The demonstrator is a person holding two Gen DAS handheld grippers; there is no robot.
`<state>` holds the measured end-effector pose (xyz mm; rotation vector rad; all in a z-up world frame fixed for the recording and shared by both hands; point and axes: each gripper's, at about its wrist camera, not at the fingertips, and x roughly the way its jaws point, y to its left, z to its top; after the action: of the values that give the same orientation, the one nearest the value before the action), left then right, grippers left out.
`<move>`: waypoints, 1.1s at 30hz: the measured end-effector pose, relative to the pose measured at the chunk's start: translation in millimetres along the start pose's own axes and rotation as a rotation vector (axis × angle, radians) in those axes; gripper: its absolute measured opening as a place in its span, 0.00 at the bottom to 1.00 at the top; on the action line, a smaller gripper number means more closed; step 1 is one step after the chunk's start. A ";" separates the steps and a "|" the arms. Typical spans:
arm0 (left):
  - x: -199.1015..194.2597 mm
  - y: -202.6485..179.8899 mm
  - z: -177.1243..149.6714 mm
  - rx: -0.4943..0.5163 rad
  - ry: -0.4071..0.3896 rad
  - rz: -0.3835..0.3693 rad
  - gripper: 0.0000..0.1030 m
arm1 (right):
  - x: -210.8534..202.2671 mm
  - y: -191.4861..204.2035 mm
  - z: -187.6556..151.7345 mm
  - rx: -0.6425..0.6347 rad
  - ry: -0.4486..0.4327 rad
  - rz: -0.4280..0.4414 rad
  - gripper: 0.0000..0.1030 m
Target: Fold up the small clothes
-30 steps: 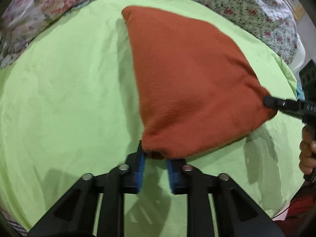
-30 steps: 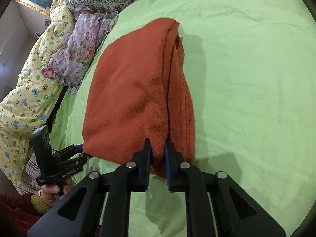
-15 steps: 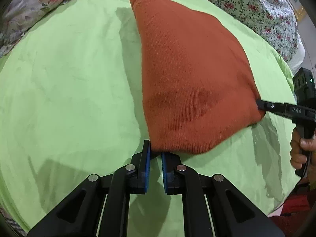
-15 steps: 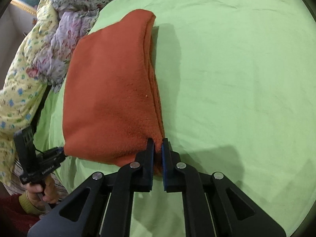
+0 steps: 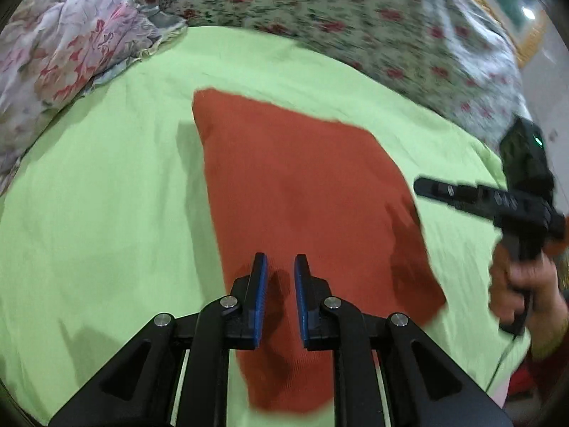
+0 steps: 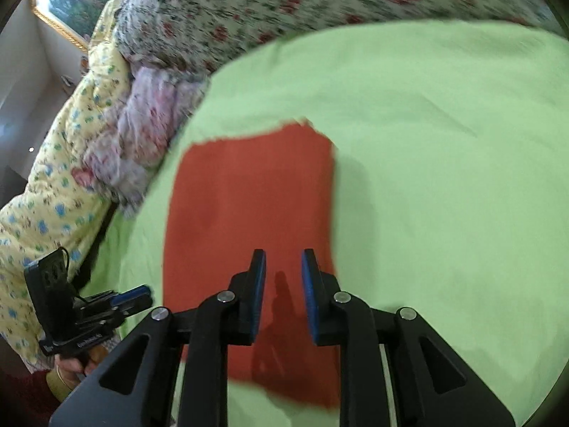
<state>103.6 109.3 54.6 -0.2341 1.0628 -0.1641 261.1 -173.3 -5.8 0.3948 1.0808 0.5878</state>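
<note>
A folded rust-orange cloth (image 5: 302,185) lies flat on the light green bedsheet (image 5: 99,185); it also shows in the right wrist view (image 6: 249,199). My left gripper (image 5: 281,265) is open and empty, held just above the cloth's near part. My right gripper (image 6: 282,261) is open and empty, above the cloth's near edge. The right gripper also shows at the right of the left wrist view (image 5: 423,186), beside the cloth's right side. The left gripper shows at the lower left of the right wrist view (image 6: 145,293).
Floral bedding (image 5: 355,10) is piled along the far side of the bed, with a pink-flowered cloth (image 5: 64,42) at the far left. A yellow patterned quilt (image 6: 53,185) lies at the left in the right wrist view. The green sheet (image 6: 444,178) stretches to the right.
Both grippers were shut on the cloth's near corners and holding it up. Both have let go, opened and lifted back; the cloth now lies flat on the sheet.
</note>
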 end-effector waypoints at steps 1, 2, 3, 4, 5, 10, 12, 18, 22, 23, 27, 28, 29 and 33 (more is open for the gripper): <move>12.1 3.6 15.1 -0.027 0.000 -0.008 0.15 | 10.3 4.1 9.2 -0.002 -0.003 0.007 0.21; 21.2 5.5 27.2 -0.044 -0.003 -0.011 0.15 | 19.2 6.3 15.7 0.004 0.000 0.017 0.21; 32.1 9.8 41.1 -0.064 -0.003 -0.007 0.15 | 30.4 7.1 24.1 0.012 0.004 0.022 0.21; 39.3 11.5 46.0 -0.079 0.001 -0.006 0.15 | 38.5 6.6 28.5 0.014 0.006 0.012 0.21; 50.1 16.3 54.3 -0.102 0.007 -0.004 0.15 | 47.4 5.0 32.9 0.014 0.010 -0.005 0.21; 87.4 37.5 75.2 -0.148 0.068 0.016 0.10 | 76.9 -18.9 39.8 0.042 0.024 -0.031 0.15; 87.9 35.0 76.5 -0.130 0.067 0.032 0.10 | 82.0 -30.9 40.2 0.080 0.023 -0.016 0.10; 56.5 23.9 58.2 -0.107 0.049 0.018 0.16 | 59.3 -29.9 38.7 0.100 0.010 0.016 0.13; 22.6 17.8 18.3 -0.086 0.047 -0.018 0.27 | 24.2 -23.0 19.5 0.095 -0.007 0.065 0.13; 14.7 16.9 5.9 -0.085 0.056 -0.021 0.32 | 14.0 -20.4 10.1 0.087 -0.005 0.077 0.13; -7.1 20.5 -44.6 -0.107 0.108 -0.017 0.36 | -13.5 -8.9 -26.2 0.053 0.023 0.099 0.13; -11.0 23.5 -54.3 -0.120 0.115 -0.021 0.37 | -19.2 -5.4 -37.0 0.042 0.034 0.105 0.13; -13.5 25.5 -61.5 -0.134 0.120 -0.026 0.38 | -23.2 -2.8 -46.4 0.035 0.043 0.107 0.13; -11.1 28.0 -90.8 -0.142 0.160 0.004 0.38 | -27.1 4.6 -78.8 -0.004 0.097 0.085 0.13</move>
<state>19.2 128.9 14.2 -0.3518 1.2360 -0.1050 179.3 -185.1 -17.6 0.4138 1.1599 0.6904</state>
